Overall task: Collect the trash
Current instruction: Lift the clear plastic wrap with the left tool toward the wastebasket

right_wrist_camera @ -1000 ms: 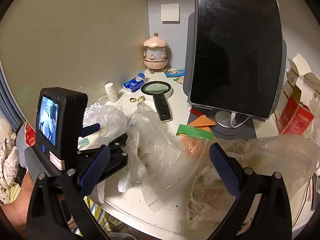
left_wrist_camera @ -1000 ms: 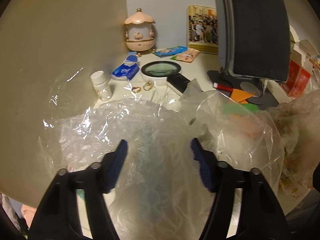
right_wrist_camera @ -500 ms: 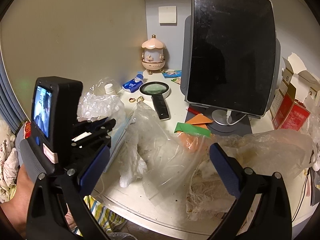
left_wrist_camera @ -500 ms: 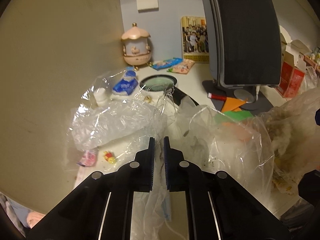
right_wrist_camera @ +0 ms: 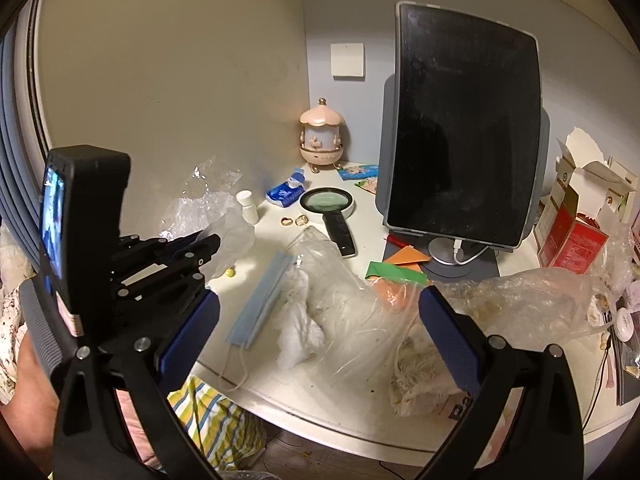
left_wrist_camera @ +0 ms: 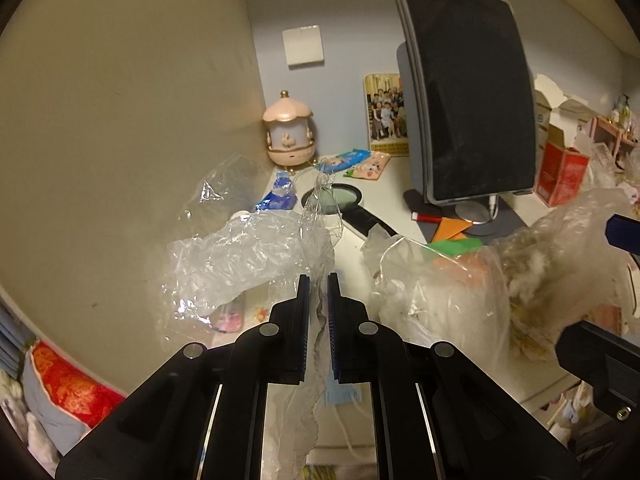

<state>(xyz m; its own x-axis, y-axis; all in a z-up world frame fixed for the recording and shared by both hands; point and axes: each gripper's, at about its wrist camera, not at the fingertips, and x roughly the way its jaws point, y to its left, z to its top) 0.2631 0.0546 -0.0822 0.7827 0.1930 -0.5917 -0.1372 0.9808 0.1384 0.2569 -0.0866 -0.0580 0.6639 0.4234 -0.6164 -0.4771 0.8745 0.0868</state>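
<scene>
My left gripper [left_wrist_camera: 318, 284] is shut on a crumpled clear plastic bag [left_wrist_camera: 244, 256] and holds it lifted above the white desk [right_wrist_camera: 280, 384]; it also shows in the right wrist view [right_wrist_camera: 208, 212], with the left gripper [right_wrist_camera: 212, 242] at the left. My right gripper [right_wrist_camera: 320, 320] is open and empty, hovering over a second clear bag [right_wrist_camera: 352, 304] stuffed with white tissue and dirt. A blue face mask [right_wrist_camera: 260, 300] lies flat on the desk beside that bag. A third dirty bag [right_wrist_camera: 520, 304] lies at the right.
A monitor [right_wrist_camera: 464, 128] on a stand, a magnifying glass [right_wrist_camera: 328, 204], a white bottle [right_wrist_camera: 246, 206], a blue tissue pack [right_wrist_camera: 286, 192], two rings [right_wrist_camera: 294, 221], orange and green paper [right_wrist_camera: 400, 264], a pink carousel [right_wrist_camera: 322, 136] and red boxes [right_wrist_camera: 572, 240] crowd the desk.
My left gripper closed on the clear bag and lifted it up and away from the desk, uncovering the blue mask. My right gripper stayed open, shifting slightly back.
</scene>
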